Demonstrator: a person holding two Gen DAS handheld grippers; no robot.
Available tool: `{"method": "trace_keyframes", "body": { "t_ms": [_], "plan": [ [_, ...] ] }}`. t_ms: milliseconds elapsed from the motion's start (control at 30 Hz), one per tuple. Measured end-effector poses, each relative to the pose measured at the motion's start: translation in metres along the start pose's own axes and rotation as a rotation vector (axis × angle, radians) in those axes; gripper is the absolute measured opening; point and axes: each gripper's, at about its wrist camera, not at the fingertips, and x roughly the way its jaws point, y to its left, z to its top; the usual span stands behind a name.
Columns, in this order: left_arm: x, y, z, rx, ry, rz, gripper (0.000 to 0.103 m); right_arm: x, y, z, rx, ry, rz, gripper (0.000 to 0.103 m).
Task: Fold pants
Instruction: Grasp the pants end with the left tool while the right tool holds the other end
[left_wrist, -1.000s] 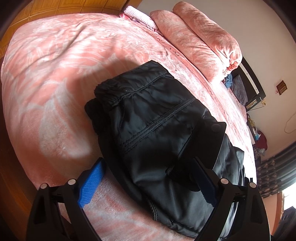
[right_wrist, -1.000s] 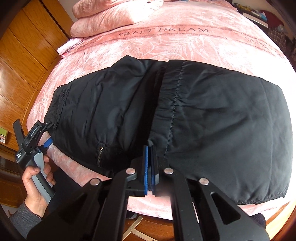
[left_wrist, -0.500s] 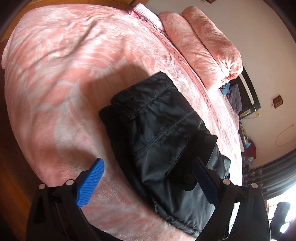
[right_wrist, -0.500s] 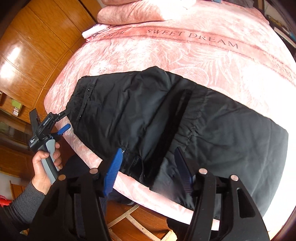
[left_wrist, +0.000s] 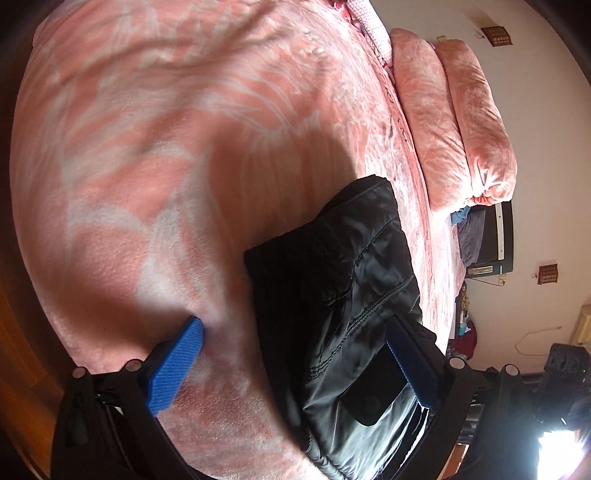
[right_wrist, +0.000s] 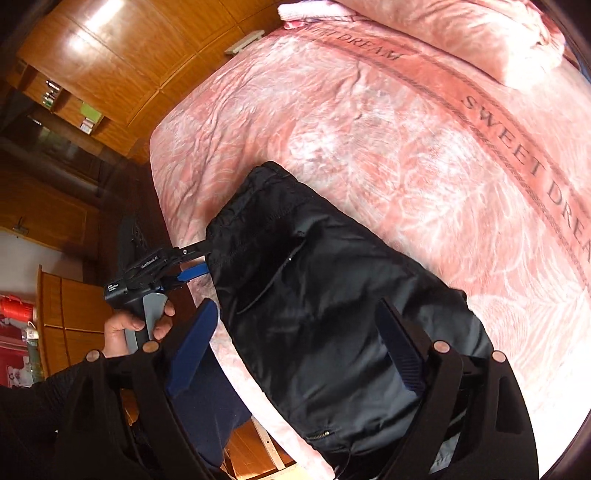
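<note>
Black padded pants (right_wrist: 325, 295) lie folded into a compact bundle near the front edge of a pink bed (right_wrist: 369, 129). They also show in the left wrist view (left_wrist: 347, 302), with a pocket flap near the right blue pad. My left gripper (left_wrist: 295, 362) is open and straddles the bundle's near end. It also shows in the right wrist view (right_wrist: 192, 264), at the bundle's left end. My right gripper (right_wrist: 295, 354) is open, with its blue pads held apart just above the pants.
Folded pink blankets (left_wrist: 454, 122) lie stacked at the head of the bed. A wooden wardrobe (right_wrist: 110, 62) stands behind the bed. The bed's front edge and the wooden floor (right_wrist: 251, 450) lie just below the pants. A dark screen (left_wrist: 495, 236) stands past the blankets.
My right gripper has opened and let go of the pants, then swung over their left part. My left gripper has stayed open and shifted, so the bundle sits lower and further right in its view.
</note>
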Motion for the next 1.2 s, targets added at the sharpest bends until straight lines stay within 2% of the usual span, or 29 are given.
{"method": "trace_keyframes", "body": {
  "t_ms": [200, 267, 367, 467, 633, 733, 1000, 1067, 1100, 1133, 1167, 1200],
  "plan": [
    [0.007, 0.001, 0.009, -0.039, 0.012, -0.024, 0.099, 0.051, 0.029, 0.069, -0.12, 0.114, 0.038, 0.088],
    [0.01, -0.002, 0.009, -0.031, 0.021, -0.012, 0.099, 0.07, 0.033, 0.087, -0.145, 0.154, 0.049, 0.089],
    [0.014, -0.009, 0.009, 0.015, 0.032, -0.033, 0.099, 0.097, 0.034, 0.11, -0.164, 0.2, 0.05, 0.09],
    [0.017, -0.005, 0.008, 0.006, 0.017, -0.04, 0.099, 0.122, 0.033, 0.127, -0.179, 0.251, 0.051, 0.09],
    [0.012, 0.006, 0.008, -0.075, -0.016, -0.088, 0.099, 0.16, 0.03, 0.146, -0.211, 0.325, 0.064, 0.09],
    [0.015, 0.001, 0.008, -0.052, -0.01, -0.062, 0.099, 0.181, 0.029, 0.152, -0.221, 0.367, 0.091, 0.09],
    [0.016, 0.001, 0.01, -0.06, -0.001, -0.059, 0.098, 0.215, 0.036, 0.158, -0.283, 0.468, 0.11, 0.09],
    [0.015, 0.0, 0.011, -0.06, 0.003, -0.038, 0.089, 0.219, 0.038, 0.158, -0.29, 0.483, 0.106, 0.09],
    [0.015, 0.0, 0.012, -0.055, -0.002, -0.027, 0.069, 0.22, 0.039, 0.159, -0.293, 0.488, 0.105, 0.09],
    [0.015, 0.001, 0.012, -0.047, 0.0, -0.017, 0.057, 0.221, 0.041, 0.159, -0.296, 0.495, 0.108, 0.084],
    [0.015, 0.003, 0.012, -0.049, 0.001, -0.026, 0.054, 0.221, 0.043, 0.159, -0.299, 0.502, 0.109, 0.074],
    [0.015, 0.006, 0.012, -0.053, 0.005, -0.036, 0.046, 0.222, 0.044, 0.159, -0.305, 0.505, 0.102, 0.07]
  ]
}}
